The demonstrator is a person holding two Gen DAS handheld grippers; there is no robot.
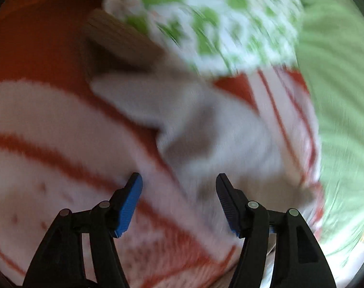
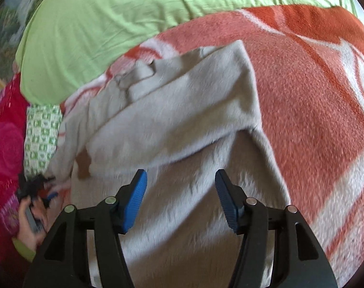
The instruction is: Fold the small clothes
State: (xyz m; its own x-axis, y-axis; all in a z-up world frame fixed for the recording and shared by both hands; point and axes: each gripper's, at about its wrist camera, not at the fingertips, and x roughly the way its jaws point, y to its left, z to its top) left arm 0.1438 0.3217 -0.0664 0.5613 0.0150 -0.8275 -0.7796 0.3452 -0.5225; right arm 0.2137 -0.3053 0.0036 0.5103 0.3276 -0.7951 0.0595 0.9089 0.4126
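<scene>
Orange-and-white blanket [image 1: 49,124] on bed, soft grey garment [image 1: 206,129] on top.
Left view, blurry: left gripper [image 1: 179,180] wide open, holding nothing, grey cloth just ahead. Right view: right gripper [image 2: 180,176] wide open, empty, over the garment [image 2: 182,110]; light, floppy, already partly folded over; best pinched at an edge.

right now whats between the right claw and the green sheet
In the right wrist view: the grey garment, then a strip of orange blanket, lie between the open right claw and green sheet.
</scene>
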